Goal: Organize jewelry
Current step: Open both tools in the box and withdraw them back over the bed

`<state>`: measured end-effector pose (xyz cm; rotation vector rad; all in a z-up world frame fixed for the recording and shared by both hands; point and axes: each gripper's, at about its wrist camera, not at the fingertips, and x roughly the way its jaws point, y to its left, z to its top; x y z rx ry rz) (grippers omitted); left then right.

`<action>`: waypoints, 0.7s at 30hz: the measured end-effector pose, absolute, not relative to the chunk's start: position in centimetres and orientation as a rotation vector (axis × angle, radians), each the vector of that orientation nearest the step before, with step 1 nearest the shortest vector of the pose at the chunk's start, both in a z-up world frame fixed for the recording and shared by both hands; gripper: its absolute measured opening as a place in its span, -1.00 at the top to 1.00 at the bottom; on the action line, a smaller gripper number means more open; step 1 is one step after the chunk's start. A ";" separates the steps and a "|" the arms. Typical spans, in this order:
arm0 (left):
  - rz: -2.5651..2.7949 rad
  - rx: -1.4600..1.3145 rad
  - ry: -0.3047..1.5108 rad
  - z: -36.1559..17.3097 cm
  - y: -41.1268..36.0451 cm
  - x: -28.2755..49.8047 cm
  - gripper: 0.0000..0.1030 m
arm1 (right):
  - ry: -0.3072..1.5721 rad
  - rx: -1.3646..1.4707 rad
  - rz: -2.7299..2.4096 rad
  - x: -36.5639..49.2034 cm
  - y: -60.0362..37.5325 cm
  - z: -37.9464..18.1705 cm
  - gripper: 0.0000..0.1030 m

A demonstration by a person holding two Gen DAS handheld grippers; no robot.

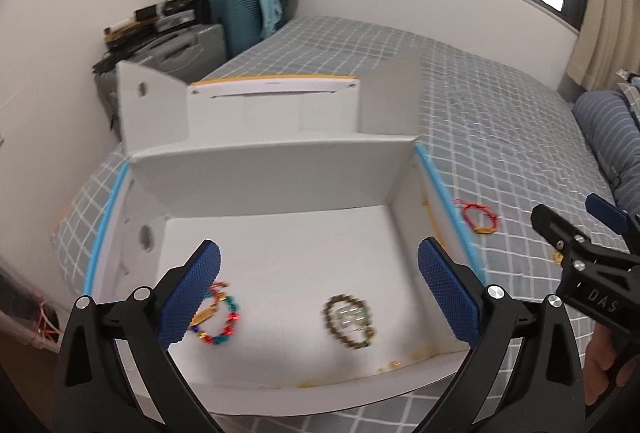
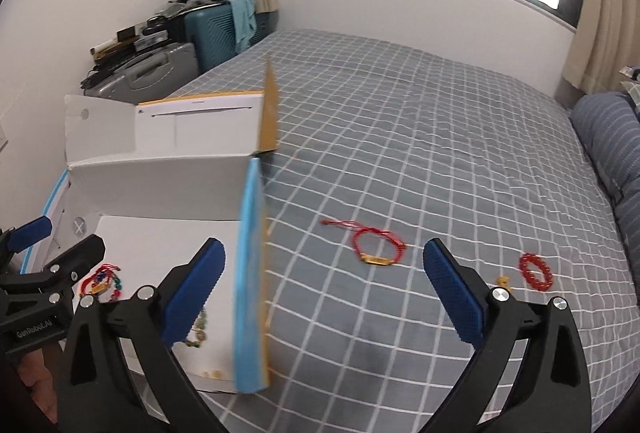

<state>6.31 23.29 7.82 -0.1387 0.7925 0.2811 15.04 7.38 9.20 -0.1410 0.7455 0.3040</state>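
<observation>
- we judge ourselves between picks: two bracelets lie in the white box (image 1: pixel 280 253), and neither gripper carries anything.
- our left gripper (image 1: pixel 318 295) has its jaws spread wide and empty over the box floor — the multicoloured bead bracelet (image 1: pixel 218 317) sits just beside its left finger, the brown bead bracelet (image 1: pixel 349 317) between the fingers and beneath them.
- our right gripper (image 2: pixel 324 299) is spread wide and empty too, hanging over the bed (image 2: pixel 440 137) just outside the box's blue-edged wall.
- three pieces are not yet in the box: the red cord bracelet (image 2: pixel 378 247) lies ahead between the right fingers, the red bead bracelet (image 2: pixel 537 271) off to the right of them, and a small gold piece (image 2: pixel 503 281) near the right finger, too small to make out.
- next, we think, the right gripper should drop onto the cord bracelet and pinch the thin cord flat against the soft cover — it may slip.
</observation>
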 end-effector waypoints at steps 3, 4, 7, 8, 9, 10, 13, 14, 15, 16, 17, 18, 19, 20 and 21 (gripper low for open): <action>0.249 -0.122 0.786 8.2 21.4 7.4 -0.89 | 0.753 -0.125 0.281 15.7 5.4 9.3 -0.85; 0.241 -0.118 0.786 8.2 20.9 7.7 -0.89 | 0.756 -0.120 0.270 16.0 4.7 9.3 -0.85; 0.206 -0.107 0.787 8.4 18.9 8.9 -0.89 | 0.766 -0.114 0.246 16.7 2.8 9.2 -0.85; 0.193 -0.103 0.788 8.4 18.2 9.4 -0.89 | 0.771 -0.107 0.237 17.0 2.0 9.2 -0.85; 0.182 -0.100 0.788 8.5 17.5 9.8 -0.89 | 0.775 -0.096 0.225 17.2 1.1 9.1 -0.85; 0.168 -0.095 0.787 8.5 16.7 10.3 -0.89 | 0.780 -0.083 0.209 17.5 0.1 9.1 -0.85; 0.133 -0.081 0.787 8.5 14.6 11.4 -0.89 | 0.788 -0.063 0.167 18.1 -2.6 9.2 -0.85; 0.123 -0.079 0.788 8.4 14.0 11.7 -0.89 | 0.788 -0.057 0.149 18.3 -3.5 9.2 -0.85; 0.111 -0.077 0.789 8.4 13.3 12.0 -0.89 | 0.787 -0.049 0.134 18.5 -4.4 9.3 -0.85; 0.099 -0.074 0.792 8.3 12.4 12.4 -0.89 | 0.788 -0.043 0.116 18.6 -5.4 9.3 -0.85; 0.090 -0.071 0.794 8.2 11.8 12.8 -0.89 | 0.793 -0.039 0.103 18.9 -6.2 9.3 -0.85; 0.079 -0.062 0.795 8.1 11.0 13.2 -0.89 | 0.794 -0.036 0.096 19.0 -6.8 9.3 -0.85; 0.072 -0.056 0.799 7.9 10.2 13.7 -0.89 | 0.796 -0.033 0.082 19.2 -7.7 9.2 -0.85; 0.067 -0.053 0.802 7.7 9.7 14.1 -0.89 | 0.799 -0.033 0.072 19.4 -8.3 9.2 -0.85; 0.060 -0.052 0.808 7.4 9.1 14.6 -0.89 | 0.806 -0.031 0.063 19.6 -9.0 9.0 -0.85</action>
